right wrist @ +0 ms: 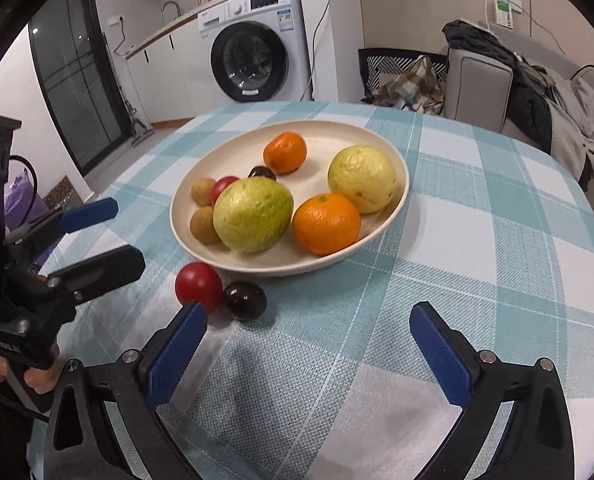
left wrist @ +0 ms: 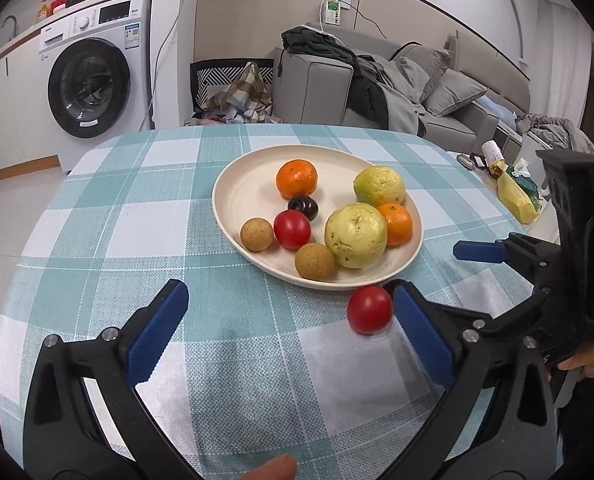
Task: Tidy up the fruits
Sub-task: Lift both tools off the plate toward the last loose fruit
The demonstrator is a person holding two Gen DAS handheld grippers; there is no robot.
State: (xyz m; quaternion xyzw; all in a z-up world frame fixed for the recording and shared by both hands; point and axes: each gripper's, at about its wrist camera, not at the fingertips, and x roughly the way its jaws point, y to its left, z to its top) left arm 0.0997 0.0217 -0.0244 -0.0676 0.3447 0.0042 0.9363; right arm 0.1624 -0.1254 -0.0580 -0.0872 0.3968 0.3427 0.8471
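Plate (right wrist: 393, 200): a cream, shallow dish on the checked cloth of the bench (right wrist: 477, 280) — the landmark for every place below.
Fruit on the plate: two yellow-green guavas, one at the near rim (right wrist: 253, 216) and one toward the right rim (right wrist: 363, 178); an orange at the near right rim (right wrist: 326, 224), touching neither guava clearly; a second orange (right wrist: 285, 152) at the far side.
Small fruit on the plate: two brown longans (right wrist: 203, 225) at the left rim, a red tomato (left wrist: 292, 229) beside them, and a dark plum (left wrist: 303, 207) toward the middle.
Loose tomato (right wrist: 199, 286): on the cloth just outside the plate's near rim, off the dish.
Loose plum (right wrist: 245, 300): dark, on the cloth touching or just beside the loose tomato, also outside the near rim; in the left wrist view it is almost hidden behind a finger.
Left tool (left wrist: 293, 312): jaws wide apart and holding nothing, on the near left side of the plate; its right finger sits just beside the loose tomato — contact cannot be told.
Right tool (right wrist: 309, 332): jaws wide apart and holding nothing, over the cloth on the near side of the plate; its left finger tip is close to the loose tomato.
Beyond the plate: a white washing machine (right wrist: 257, 44) and a grey sofa (left wrist: 437, 92) heaped with clothes.
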